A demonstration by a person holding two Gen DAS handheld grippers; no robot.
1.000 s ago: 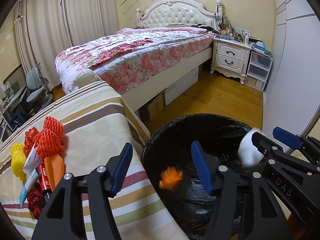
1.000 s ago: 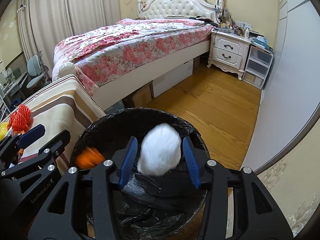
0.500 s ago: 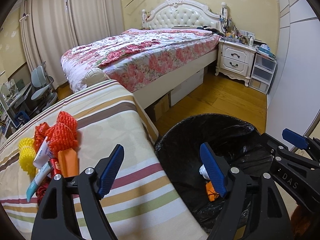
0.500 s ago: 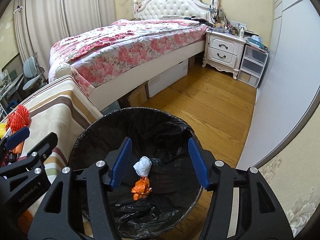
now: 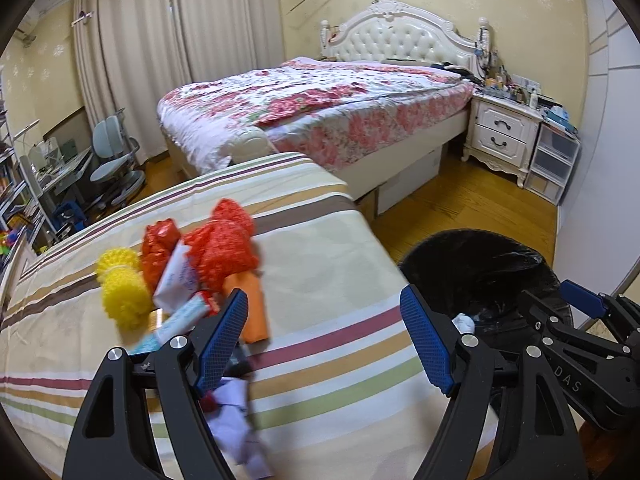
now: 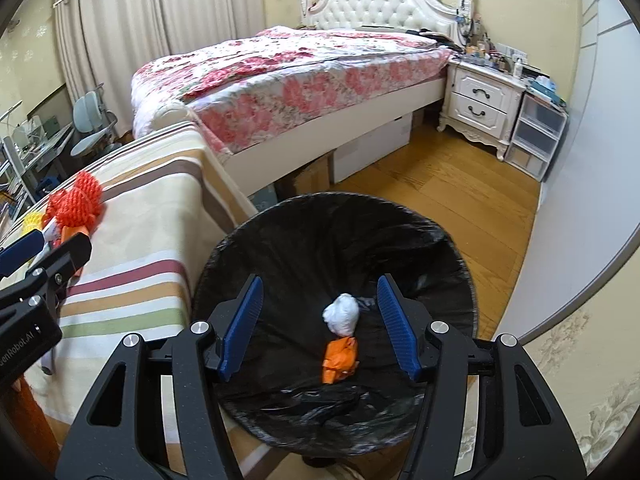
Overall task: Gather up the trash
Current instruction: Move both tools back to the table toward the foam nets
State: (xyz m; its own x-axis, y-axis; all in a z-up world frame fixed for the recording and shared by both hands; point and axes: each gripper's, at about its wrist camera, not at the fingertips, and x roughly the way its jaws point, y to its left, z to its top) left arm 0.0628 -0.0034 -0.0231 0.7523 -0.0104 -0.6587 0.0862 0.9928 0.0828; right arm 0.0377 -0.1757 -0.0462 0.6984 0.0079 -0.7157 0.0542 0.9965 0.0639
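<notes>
A black-lined trash bin stands beside the striped table; it also shows in the left wrist view. Inside lie a white paper wad and an orange scrap. My right gripper is open and empty above the bin. My left gripper is open and empty over the striped table. Left of it lies a trash pile: red foam nets, yellow foam nets, an orange wrapper, a tube. A crumpled white paper lies under the left finger.
A bed with a floral cover stands behind the table, a white nightstand and plastic drawers to its right. Desk chairs are at far left. A white wall panel is right of the bin.
Both grippers have let go: the orange scrap and the white wad fell into the bin. My left gripper has swung left from the bin to over the table's trash pile.
</notes>
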